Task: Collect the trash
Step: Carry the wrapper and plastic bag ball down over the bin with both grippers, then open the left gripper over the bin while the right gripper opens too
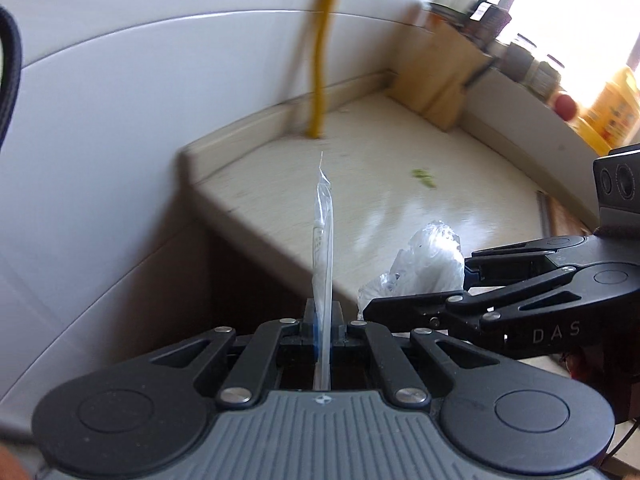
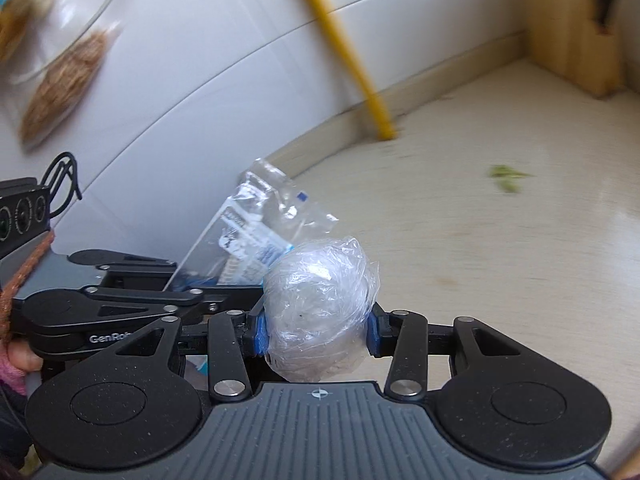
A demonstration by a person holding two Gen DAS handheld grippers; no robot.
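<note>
My left gripper (image 1: 322, 322) is shut on a flat clear plastic bag (image 1: 323, 240), seen edge-on and standing up between the pads. In the right wrist view that same clear plastic bag (image 2: 260, 220) shows its printed label, held by the left gripper (image 2: 192, 280) at the left. My right gripper (image 2: 318, 332) is shut on a crumpled ball of clear plastic wrap (image 2: 318, 304), blue pads pressing both its sides. The left wrist view has the right gripper (image 1: 460, 292) at the right, with the plastic wrap ball (image 1: 424, 264) sticking out. Both are held above the beige countertop (image 1: 380, 184).
A green scrap (image 1: 424, 177) lies on the countertop; the green scrap (image 2: 508, 176) also shows in the right wrist view. A yellow pole (image 1: 320, 60) stands by the white wall. A wooden knife block (image 1: 436, 72) sits in the far corner, jars and a yellow bottle (image 1: 612, 108) beyond.
</note>
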